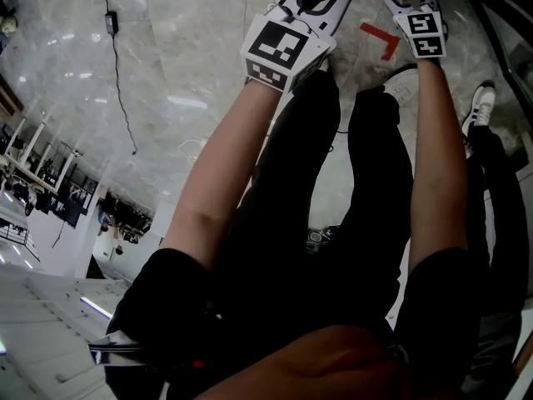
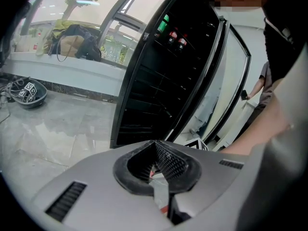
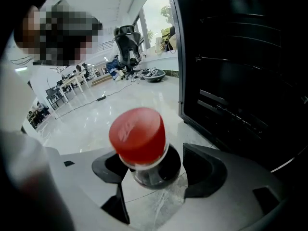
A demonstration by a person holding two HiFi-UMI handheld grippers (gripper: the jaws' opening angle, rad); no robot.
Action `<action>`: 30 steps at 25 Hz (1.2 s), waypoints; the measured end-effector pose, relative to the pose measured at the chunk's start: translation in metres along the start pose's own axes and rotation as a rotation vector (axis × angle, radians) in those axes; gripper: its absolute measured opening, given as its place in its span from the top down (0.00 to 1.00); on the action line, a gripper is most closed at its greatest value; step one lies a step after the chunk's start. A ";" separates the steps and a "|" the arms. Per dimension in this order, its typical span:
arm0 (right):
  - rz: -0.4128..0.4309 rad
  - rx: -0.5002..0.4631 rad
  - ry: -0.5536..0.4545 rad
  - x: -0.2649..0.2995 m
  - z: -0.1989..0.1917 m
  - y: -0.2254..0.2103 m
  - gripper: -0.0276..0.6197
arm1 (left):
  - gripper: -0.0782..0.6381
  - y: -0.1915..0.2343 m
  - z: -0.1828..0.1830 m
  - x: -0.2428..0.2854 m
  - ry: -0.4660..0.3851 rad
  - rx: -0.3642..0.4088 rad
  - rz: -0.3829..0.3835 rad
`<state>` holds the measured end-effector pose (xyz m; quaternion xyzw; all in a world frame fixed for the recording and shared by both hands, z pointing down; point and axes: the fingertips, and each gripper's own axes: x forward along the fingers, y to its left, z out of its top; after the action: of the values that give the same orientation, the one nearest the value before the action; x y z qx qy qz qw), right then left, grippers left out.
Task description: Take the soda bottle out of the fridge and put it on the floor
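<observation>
**Soda bottle** [image 3: 138,134]: red screw cap, clear neck ring and dark contents below. You see it cap-first from above. It stands between the parted jaws of your right gripper [image 3: 154,173], over the floor [image 3: 91,121], which is pale, polished marble. Whether its base touches the floor cannot be told.

**Fridge** [image 2: 159,76]: tall and black, with dark shelves. Its glass door [image 2: 235,76] is swung open. In the right gripper view, the fridge stands near the bottle, on its right.
</observation>
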<state>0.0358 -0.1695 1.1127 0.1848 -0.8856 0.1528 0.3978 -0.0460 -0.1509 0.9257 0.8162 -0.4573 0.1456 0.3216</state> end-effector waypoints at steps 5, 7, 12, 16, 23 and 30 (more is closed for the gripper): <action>0.029 -0.031 0.004 -0.027 0.024 0.006 0.46 | 0.90 -0.012 0.030 -0.017 -0.012 0.022 0.000; 0.033 -0.046 0.010 -0.047 0.037 0.008 0.46 | 0.90 -0.020 0.047 -0.027 -0.021 0.026 0.001; 0.010 -0.023 -0.059 -0.128 0.091 0.014 0.46 | 0.90 -0.051 0.099 -0.064 -0.046 0.044 0.006; -0.013 0.104 -0.216 -0.230 0.164 0.026 0.46 | 0.90 -0.092 0.149 -0.108 -0.056 0.038 -0.005; 0.021 0.223 -0.560 -0.472 0.332 0.081 0.90 | 0.90 -0.219 0.275 -0.206 -0.112 0.092 -0.147; 0.063 0.067 -0.698 -0.649 0.449 0.134 0.94 | 0.90 -0.330 0.398 -0.307 -0.216 0.301 -0.285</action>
<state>0.0839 -0.1049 0.3165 0.2114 -0.9680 0.1216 0.0598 0.0433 -0.0885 0.3344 0.9222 -0.3425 0.0771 0.1625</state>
